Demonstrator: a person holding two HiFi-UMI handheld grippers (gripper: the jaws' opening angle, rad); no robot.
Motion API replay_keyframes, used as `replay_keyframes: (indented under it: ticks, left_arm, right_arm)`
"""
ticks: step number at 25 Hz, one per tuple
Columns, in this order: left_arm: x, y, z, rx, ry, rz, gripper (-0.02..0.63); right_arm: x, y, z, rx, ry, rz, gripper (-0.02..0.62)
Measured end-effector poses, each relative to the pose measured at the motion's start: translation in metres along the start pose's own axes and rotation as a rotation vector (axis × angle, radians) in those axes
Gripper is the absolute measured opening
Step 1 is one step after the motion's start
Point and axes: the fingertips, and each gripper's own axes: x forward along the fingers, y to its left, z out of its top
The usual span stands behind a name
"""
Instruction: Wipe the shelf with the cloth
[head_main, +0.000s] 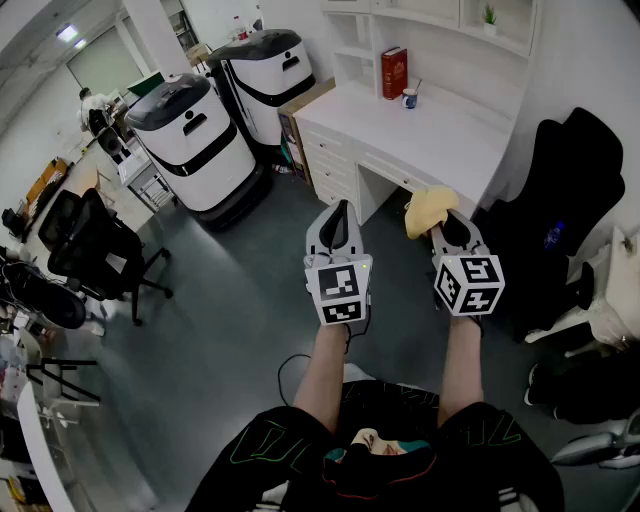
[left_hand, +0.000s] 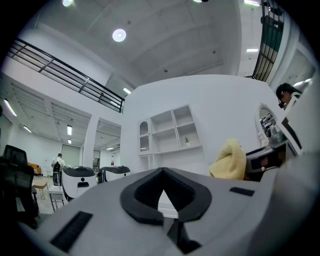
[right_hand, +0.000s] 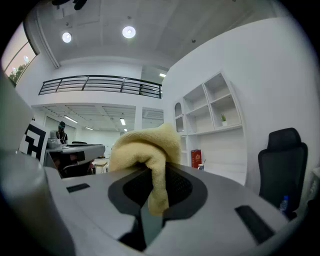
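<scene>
Two grippers in view, both held out in front of me over the grey floor (head_main: 240, 330), marker cubes facing the head camera. The right gripper (head_main: 446, 226) is clamped on the cloth (head_main: 429, 209). In the right gripper view the jaws of the right gripper (right_hand: 156, 176) pinch a strip of the cloth (right_hand: 146, 149) between the black pads.

Cloth look: pale yellow, soft and nubby like terry, bunched into a rounded lump. It piles over the jaw tips and one narrow fold hangs down between the pads. No print or pattern that I can see. From the left gripper view it shows as a yellow lump (left_hand: 230, 159) off to the right, on the other gripper.

The left gripper (head_main: 339, 208) is closed with nothing in it. In its own view the tips of the left gripper (left_hand: 162, 171) meet, and only a sliver of background shows below them.

The cloth is up in the air, near the front edge of the white desk (head_main: 430, 135) and well apart from the shelf (head_main: 430, 22), not touching either. The shelf is white with open compartments and stands above the desk. A red book (head_main: 394, 72) and a mug (head_main: 410, 98) stand at the back of the desk. A small plant (head_main: 489, 15) sits in one shelf compartment.

A black chair (head_main: 562, 200) is on the right. Two white-and-black machines (head_main: 192, 140) stand left of the desk.
</scene>
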Motion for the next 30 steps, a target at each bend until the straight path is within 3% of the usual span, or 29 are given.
replay_keyframes:
  ticks: [16,22,30]
  left_arm:
    - [0.014,-0.003,-0.013,-0.037,-0.003,0.006,-0.002]
    - [0.023,0.017,-0.021,-0.064,0.011,0.121,-0.003]
    - [0.036,0.014,-0.022,-0.067,0.009,0.095,-0.002]
  right_arm:
    - [0.005,-0.024,-0.003,0.034,-0.011,-0.054,0.048]
    - [0.011,-0.04,0.0,0.043,-0.029,-0.085,0.048]
    - [0.023,-0.042,0.007,0.074,-0.064,-0.037,0.048]
